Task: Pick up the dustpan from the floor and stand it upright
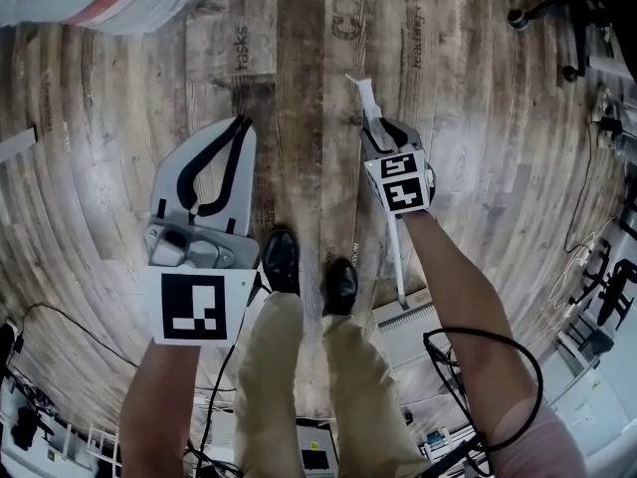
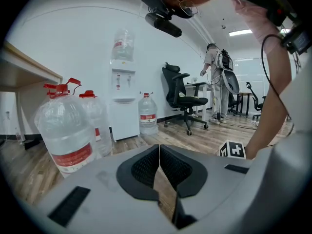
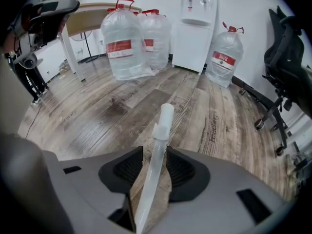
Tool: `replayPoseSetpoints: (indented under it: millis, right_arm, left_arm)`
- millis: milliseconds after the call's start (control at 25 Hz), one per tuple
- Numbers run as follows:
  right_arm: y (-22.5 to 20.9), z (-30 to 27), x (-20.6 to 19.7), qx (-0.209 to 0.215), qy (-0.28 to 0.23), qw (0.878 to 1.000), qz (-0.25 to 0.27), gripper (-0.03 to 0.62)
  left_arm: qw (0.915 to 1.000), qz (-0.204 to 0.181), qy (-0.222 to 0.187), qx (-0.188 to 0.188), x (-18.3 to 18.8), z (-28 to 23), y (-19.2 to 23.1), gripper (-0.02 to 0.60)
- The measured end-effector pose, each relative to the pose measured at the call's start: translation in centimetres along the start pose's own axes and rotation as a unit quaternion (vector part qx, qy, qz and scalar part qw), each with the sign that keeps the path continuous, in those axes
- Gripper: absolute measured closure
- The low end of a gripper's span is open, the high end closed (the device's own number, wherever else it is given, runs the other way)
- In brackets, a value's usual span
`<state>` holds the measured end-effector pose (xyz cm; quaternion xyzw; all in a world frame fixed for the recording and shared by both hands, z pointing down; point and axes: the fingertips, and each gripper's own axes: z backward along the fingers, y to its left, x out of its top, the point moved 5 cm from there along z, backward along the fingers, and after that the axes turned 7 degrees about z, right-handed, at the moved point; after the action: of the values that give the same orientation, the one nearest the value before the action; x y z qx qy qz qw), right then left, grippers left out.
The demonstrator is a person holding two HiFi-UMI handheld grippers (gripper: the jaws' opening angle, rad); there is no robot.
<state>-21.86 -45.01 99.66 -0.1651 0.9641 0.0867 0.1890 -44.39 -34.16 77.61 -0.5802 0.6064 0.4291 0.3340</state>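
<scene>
The dustpan's long white handle [image 1: 396, 257] runs up through my right gripper [image 1: 373, 127], and its tip sticks out past the jaws. The ribbed white pan [image 1: 410, 325] hangs low by the person's right leg. In the right gripper view the handle [image 3: 160, 130] stands between the black pads, with my right gripper [image 3: 155, 152] shut on it. My left gripper [image 1: 239, 122] hovers over the wooden floor to the left, apart from the dustpan. Its jaws meet at the tip with nothing between them, as the left gripper view shows [image 2: 159, 147].
Large water bottles [image 3: 124, 45], a white water dispenser [image 3: 196, 26] and a desk [image 3: 87, 16] stand ahead. A black office chair [image 3: 287, 77] is at the right. The person's black shoes [image 1: 281, 260] stand between the grippers. Cables [image 1: 587, 217] and gear lie along the floor's edges.
</scene>
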Motion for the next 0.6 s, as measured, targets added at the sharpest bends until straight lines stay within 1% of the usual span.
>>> replayPoseSetpoints:
  millis: [120, 280, 440, 600]
  right_arm:
    - [0.1, -0.7, -0.5, -0.002, 0.004, 1.000, 0.001, 0.453]
    - [0.0, -1.7, -0.7, -0.005, 0.007, 1.000, 0.001, 0.456]
    - [-0.2, -2.7, -1.1, -0.009, 0.012, 1.000, 0.006, 0.459]
    - [-0.4, -3.3, -1.2, -0.014, 0.014, 1.000, 0.001, 0.484]
  left_arm:
    - [1.0000, -0.007, 0.003, -0.002, -0.3, 0.2, 0.0, 0.568]
    - [1.0000, -0.008, -0.003, 0.004, -0.4, 0.7, 0.1, 0.568]
    - [0.9998, -0.018, 0.003, -0.002, -0.8, 1.0, -0.4, 0.568]
    - [0.9997, -0.024, 0.001, 0.000, -0.8, 1.5, -0.5, 0.568]
